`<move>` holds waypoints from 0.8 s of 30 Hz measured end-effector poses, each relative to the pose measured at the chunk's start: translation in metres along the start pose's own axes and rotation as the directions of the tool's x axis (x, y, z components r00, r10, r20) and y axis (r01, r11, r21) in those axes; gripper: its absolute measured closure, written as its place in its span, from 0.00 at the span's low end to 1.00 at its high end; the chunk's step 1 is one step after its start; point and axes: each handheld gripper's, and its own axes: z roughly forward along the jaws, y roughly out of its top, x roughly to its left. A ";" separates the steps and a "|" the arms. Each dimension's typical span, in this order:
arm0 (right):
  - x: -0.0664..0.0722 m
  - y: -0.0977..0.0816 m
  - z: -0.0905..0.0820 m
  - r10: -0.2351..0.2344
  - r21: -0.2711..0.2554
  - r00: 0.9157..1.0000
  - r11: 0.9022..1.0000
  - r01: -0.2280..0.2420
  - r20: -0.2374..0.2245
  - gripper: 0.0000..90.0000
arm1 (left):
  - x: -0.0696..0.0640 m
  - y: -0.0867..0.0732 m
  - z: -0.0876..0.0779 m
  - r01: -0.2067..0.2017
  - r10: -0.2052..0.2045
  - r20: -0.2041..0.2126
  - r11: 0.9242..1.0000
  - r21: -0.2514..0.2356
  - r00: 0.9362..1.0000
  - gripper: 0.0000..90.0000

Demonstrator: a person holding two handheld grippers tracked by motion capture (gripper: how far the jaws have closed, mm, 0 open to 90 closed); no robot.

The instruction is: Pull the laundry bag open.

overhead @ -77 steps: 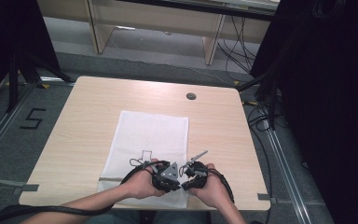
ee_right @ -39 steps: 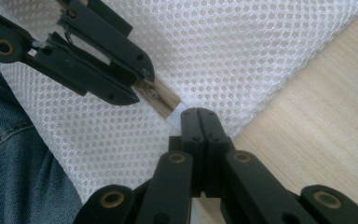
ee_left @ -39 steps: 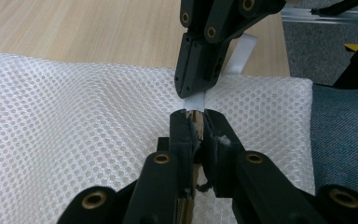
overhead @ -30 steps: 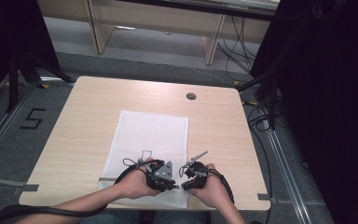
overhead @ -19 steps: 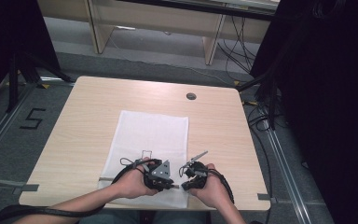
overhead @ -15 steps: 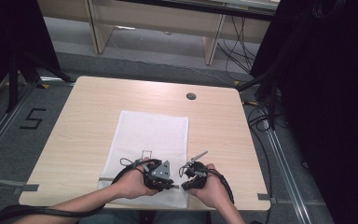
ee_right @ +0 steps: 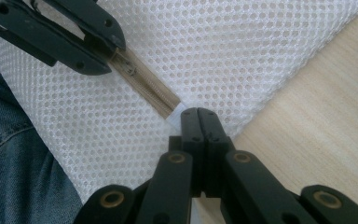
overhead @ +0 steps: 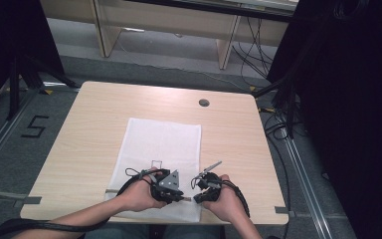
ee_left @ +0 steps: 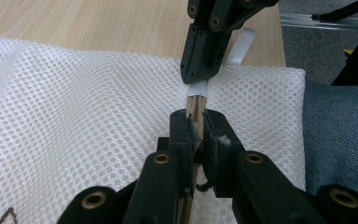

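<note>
A white mesh bag (overhead: pixel 161 142) lies flat on the wooden table (overhead: pixel 94 124), and its tan zipper (ee_left: pixel 195 103) runs along the near edge. My left gripper (ee_left: pixel 196 125) is shut on the zipper, pinching it between the pads. My right gripper (ee_right: pixel 198 115) is shut on the white tab (ee_right: pixel 177 111) at the zipper's end. In the high view the left gripper (overhead: pixel 178 195) and right gripper (overhead: pixel 199 196) nearly meet tip to tip over the bag's near right corner. The right gripper view has the left gripper (ee_right: pixel 81 44) on the zipper (ee_right: pixel 144 86) just beyond my jaws.
A round cable hole (overhead: pixel 204 102) sits in the table's far right part. The person's jeans (ee_left: pixel 340 135) are right behind the bag's near edge. Bare wood lies left, right and beyond the bag. Cables trail on the floor to the right (overhead: pixel 278 124).
Since the earliest frame the left hand and its gripper have shifted slightly left along the bag's near edge. Over the last second nothing has visibly moved.
</note>
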 end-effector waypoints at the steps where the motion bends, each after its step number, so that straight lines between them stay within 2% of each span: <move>1: 0.000 0.000 0.000 0.001 0.000 1.000 1.000 -0.001 0.000 1.00 | 0.000 0.000 -0.001 0.002 -0.002 0.004 1.000 0.004 1.000 0.91; 2: -0.001 0.000 0.000 -0.013 -0.008 1.000 1.000 0.013 -0.002 1.00 | 0.000 0.000 -0.001 0.011 -0.011 0.003 1.000 -0.004 1.000 0.91; 3: 0.000 0.000 0.000 0.002 0.001 1.000 1.000 -0.002 -0.001 1.00 | 0.000 -0.001 -0.001 0.005 -0.005 0.000 1.000 0.003 1.000 0.91; 4: -0.001 0.000 0.000 -0.015 -0.009 1.000 1.000 0.015 -0.003 1.00 | 0.001 -0.001 -0.002 0.001 -0.001 0.002 1.000 0.004 1.000 0.91; 5: -0.001 0.000 0.000 -0.007 -0.002 1.000 1.000 0.007 -0.002 1.00 | 0.000 -0.001 -0.002 0.016 -0.016 0.005 1.000 -0.009 1.000 0.91; 7: -0.001 0.000 0.000 -0.010 -0.004 1.000 1.000 0.010 -0.003 1.00 | 0.002 -0.001 -0.003 -0.003 0.003 0.003 1.000 0.003 1.000 0.91; 11: 0.000 0.000 0.000 -0.005 -0.001 1.000 1.000 0.005 -0.001 1.00 | 0.000 -0.002 -0.002 0.016 -0.016 0.004 1.000 -0.007 1.000 0.91; 14: -0.001 0.000 0.000 -0.004 -0.002 1.000 1.000 0.004 0.000 1.00 | 0.001 -0.002 -0.004 0.011 -0.011 0.004 1.000 -0.003 1.000 0.91; 15: -0.001 0.000 0.000 -0.017 -0.010 1.000 1.000 0.017 -0.005 1.00 | 0.002 -0.002 -0.005 0.001 -0.001 0.001 1.000 -0.001 1.000 0.91; 17: -0.001 0.000 0.000 -0.017 -0.011 1.000 1.000 0.017 -0.007 1.00 | 0.001 -0.003 -0.005 0.021 -0.021 0.003 1.000 -0.005 1.000 0.91; 18: -0.001 0.000 0.000 -0.017 -0.011 1.000 1.000 0.017 -0.006 1.00 | 0.002 -0.004 -0.006 0.005 -0.005 0.003 1.000 0.002 1.000 0.91; 19: -0.001 0.000 0.000 -0.017 -0.012 1.000 1.000 0.017 -0.007 1.00 | 0.001 -0.004 -0.006 0.022 -0.022 0.003 1.000 -0.001 1.000 0.91; 20: -0.001 0.000 0.000 -0.017 -0.010 1.000 1.000 0.017 -0.008 1.00 | 0.002 -0.004 -0.007 0.000 0.000 0.002 1.000 0.005 1.000 0.91; 22: -0.001 0.000 0.000 -0.017 -0.011 1.000 1.000 0.017 -0.006 1.00 | 0.003 -0.004 -0.007 0.000 0.000 0.002 1.000 0.001 1.000 0.91; 23: -0.001 0.000 0.000 -0.018 -0.012 1.000 1.000 0.018 -0.006 1.00 | 0.002 -0.004 -0.007 0.014 -0.014 0.004 1.000 -0.002 1.000 0.91; 24: -0.001 0.000 0.001 -0.017 -0.012 1.000 1.000 0.017 -0.006 1.00 | 0.002 -0.004 -0.007 0.002 -0.002 0.002 1.000 -0.003 1.000 0.91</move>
